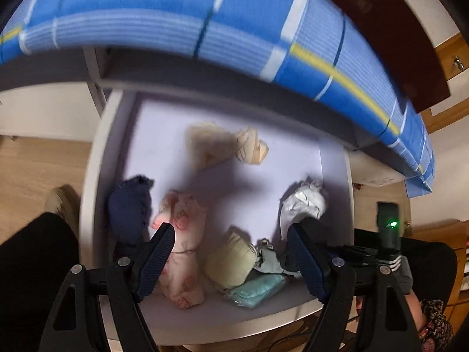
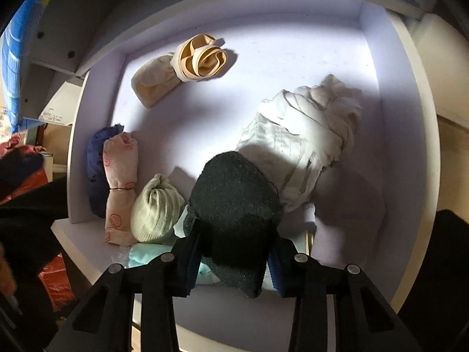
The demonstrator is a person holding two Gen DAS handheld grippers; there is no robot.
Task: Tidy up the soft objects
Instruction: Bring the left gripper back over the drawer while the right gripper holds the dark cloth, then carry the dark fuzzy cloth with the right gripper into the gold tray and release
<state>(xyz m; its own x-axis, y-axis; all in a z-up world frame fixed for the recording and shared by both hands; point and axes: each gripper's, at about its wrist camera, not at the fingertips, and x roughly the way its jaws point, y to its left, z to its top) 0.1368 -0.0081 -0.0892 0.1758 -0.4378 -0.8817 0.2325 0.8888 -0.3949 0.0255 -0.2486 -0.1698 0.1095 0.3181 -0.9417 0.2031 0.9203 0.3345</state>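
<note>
- The right gripper (image 2: 234, 261) points steeply down into an open white drawer (image 2: 410, 94), its jaws closed on a dark fuzzy rolled bundle (image 2: 234, 202) that bulges out ahead of the fingers — the pads press it from both sides.
- The left gripper (image 1: 231, 249) also tilts down over the same drawer, its jaws standing wide apart with nothing between the pads (the view is blurred, yet the gap is plain).
- Just beyond the left gripper's fingers, near the drawer's front edge, lie a pink printed roll (image 1: 183, 252), an olive-green roll (image 1: 231, 261) and a pale teal folded piece (image 1: 258, 289), all close together.
- A navy blue bundle (image 1: 129, 208) sits against the drawer's side wall, touching the pink roll.
- A white crumpled bundle (image 2: 304, 138) lies just past the dark bundle, towards the opposite side wall.
- Farther back, well apart from the rest, a cream roll (image 2: 155, 82) and a tan coiled band (image 2: 202, 58) lie touching each other on the bare drawer floor.
- Above the drawer runs a blue checked bedcover (image 1: 176, 8) with white and yellow lines — it overhangs the frame.
- Beside the drawer, a light wood floor (image 1: 29, 170) shows, and a person's dark-clothed leg (image 1: 32, 264) fills the near corner.
</note>
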